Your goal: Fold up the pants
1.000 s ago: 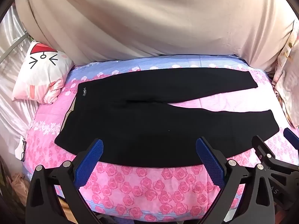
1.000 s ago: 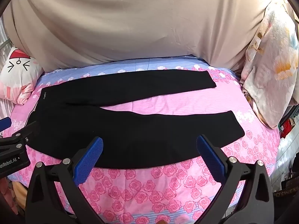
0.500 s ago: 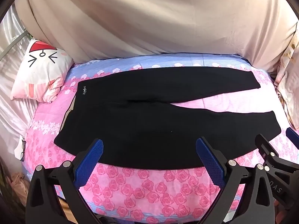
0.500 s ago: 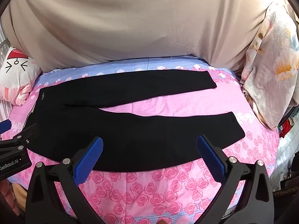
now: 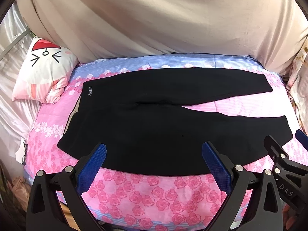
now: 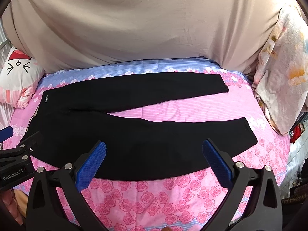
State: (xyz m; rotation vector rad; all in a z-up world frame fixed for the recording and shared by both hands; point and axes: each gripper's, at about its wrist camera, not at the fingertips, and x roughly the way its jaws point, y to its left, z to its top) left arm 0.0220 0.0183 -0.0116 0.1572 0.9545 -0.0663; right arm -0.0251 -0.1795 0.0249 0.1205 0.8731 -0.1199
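Note:
Black pants (image 5: 154,127) lie flat on the pink rose bedsheet (image 5: 154,192), waistband to the left, both legs spread apart to the right; they also show in the right wrist view (image 6: 134,138). My left gripper (image 5: 154,159) is open and empty, held above the near edge of the pants by the hip. My right gripper (image 6: 154,159) is open and empty above the near leg. The right gripper also shows at the left wrist view's right edge (image 5: 283,150). The left gripper shows at the right wrist view's left edge (image 6: 11,146).
A cartoon-face pillow (image 5: 44,69) lies at the bed's left end. A floral quilt (image 6: 283,73) is piled at the right end. A beige sheet (image 5: 154,19) hangs along the far side. Glasses (image 5: 24,152) lie at the bed's left edge.
Both grippers have drifted slightly; the pants sit a little lower and nearer in both views. The pants themselves have not moved.

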